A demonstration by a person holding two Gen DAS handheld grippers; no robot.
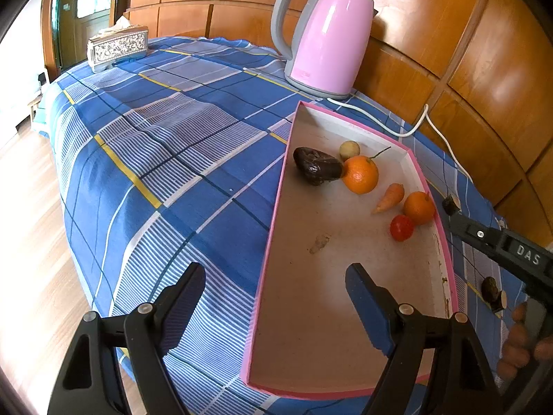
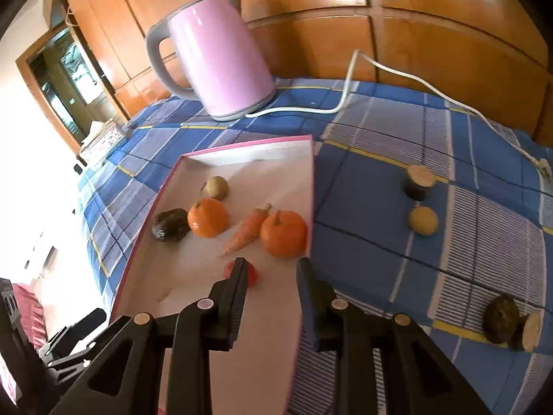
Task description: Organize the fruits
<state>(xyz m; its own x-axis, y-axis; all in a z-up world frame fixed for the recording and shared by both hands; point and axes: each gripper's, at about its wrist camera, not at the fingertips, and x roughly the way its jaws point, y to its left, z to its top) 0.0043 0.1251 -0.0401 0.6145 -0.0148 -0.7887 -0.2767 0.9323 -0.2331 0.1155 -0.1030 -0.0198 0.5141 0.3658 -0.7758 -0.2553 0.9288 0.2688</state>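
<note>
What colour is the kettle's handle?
Grey, on the pink kettle; the left wrist view shows the handle best.

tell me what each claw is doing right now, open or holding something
Left claw: open, holding nothing, over the pink-rimmed cardboard tray.
Right claw: open, holding nothing, above the small red tomato.

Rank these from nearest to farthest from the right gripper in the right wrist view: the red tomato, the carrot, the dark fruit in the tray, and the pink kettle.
Measured from the right gripper:
1. Red tomato, in the tray, right at the left fingertip.
2. Carrot, mid-tray, just beyond.
3. Dark fruit, by the tray's left wall.
4. Pink kettle, on the cloth behind the tray.
</note>
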